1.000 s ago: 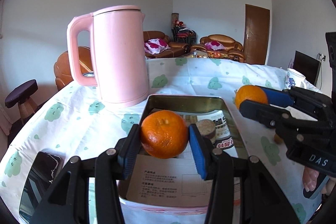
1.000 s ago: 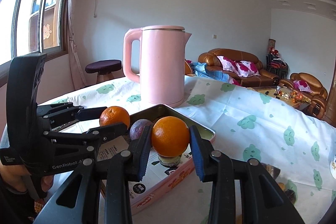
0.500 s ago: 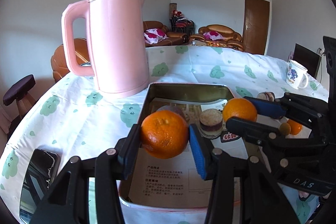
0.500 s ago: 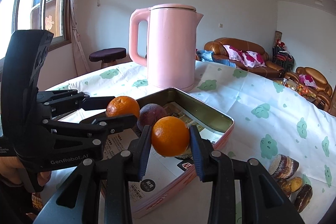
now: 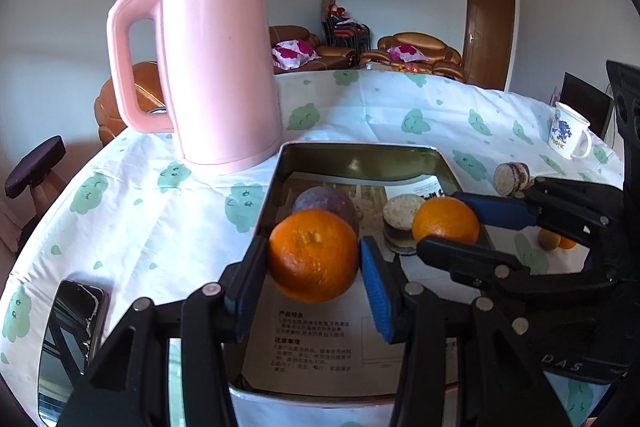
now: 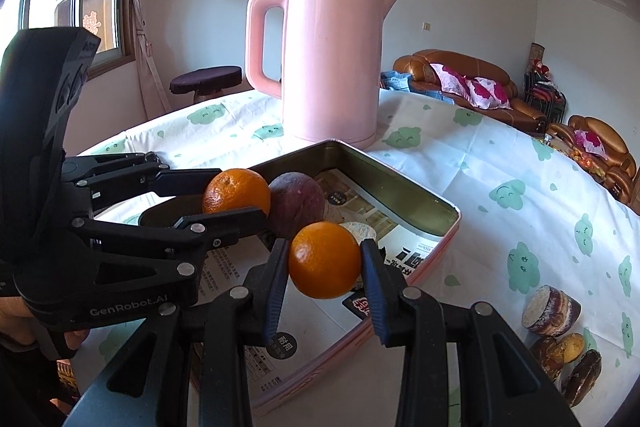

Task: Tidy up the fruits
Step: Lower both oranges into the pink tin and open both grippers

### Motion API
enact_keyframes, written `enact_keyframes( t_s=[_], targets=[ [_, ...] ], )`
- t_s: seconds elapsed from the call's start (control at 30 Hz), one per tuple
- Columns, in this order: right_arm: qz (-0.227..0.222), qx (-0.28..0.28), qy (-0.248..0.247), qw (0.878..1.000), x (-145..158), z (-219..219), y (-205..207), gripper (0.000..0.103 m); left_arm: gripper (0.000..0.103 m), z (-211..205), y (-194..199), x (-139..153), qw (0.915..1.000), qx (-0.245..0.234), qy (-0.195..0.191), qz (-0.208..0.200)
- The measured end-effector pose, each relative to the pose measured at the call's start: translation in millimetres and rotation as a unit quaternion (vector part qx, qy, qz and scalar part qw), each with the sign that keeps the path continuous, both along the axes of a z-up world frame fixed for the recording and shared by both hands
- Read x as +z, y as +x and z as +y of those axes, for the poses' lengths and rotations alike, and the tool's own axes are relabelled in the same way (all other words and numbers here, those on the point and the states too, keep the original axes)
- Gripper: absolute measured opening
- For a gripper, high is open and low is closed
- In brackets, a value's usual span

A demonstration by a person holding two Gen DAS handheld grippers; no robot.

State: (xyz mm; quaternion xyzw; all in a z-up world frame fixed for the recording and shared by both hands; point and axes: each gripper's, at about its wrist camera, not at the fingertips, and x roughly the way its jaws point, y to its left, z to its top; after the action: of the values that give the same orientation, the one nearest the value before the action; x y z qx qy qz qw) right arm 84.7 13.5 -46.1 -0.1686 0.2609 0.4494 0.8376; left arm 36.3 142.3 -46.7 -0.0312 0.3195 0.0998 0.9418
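Table [image 5: 400, 107], cloud-print cloth: bearing everything. Pink kettle [image 5: 218, 67]: standing behind the tin. Rectangular tin [image 5: 360, 157]: holding a purple fruit [image 5: 326, 201] on printed paper. Left gripper [image 5: 314, 267]: gripping an orange [image 5: 313, 255] over the tin. Right gripper [image 6: 325, 267]: clamping a second orange [image 6: 324, 259] above the tin's edge.

Clothed table [image 5: 380, 107]: kettle [image 5: 216, 67], tin [image 5: 360, 155], phone [image 5: 72, 331]
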Motion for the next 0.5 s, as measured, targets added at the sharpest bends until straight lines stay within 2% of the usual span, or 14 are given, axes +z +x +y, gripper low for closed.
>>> enact_keyframes(
  t_s=[0.3,0.43,0.5],
  targets=[
    [-0.008,0.001,-0.018,1.0,-2.6,5.2,-3.1,0.04,0.049,-1.2,1.7,-1.2,0.9999,0.007,0.009,0.005],
    [-0.009,-0.016,-0.011,1.0,-1.1,0.9,0.2,0.053,0.05,-3.7,-1.8,1.1,0.9996,0.016,0.021,-0.006],
    [-0.01,-0.025,-0.001,1.0,0.8,-3.1,2.1,0.058,0.057,-3.0,-4.6,2.9,0.9994,0.021,0.023,-0.014]
  ],
)
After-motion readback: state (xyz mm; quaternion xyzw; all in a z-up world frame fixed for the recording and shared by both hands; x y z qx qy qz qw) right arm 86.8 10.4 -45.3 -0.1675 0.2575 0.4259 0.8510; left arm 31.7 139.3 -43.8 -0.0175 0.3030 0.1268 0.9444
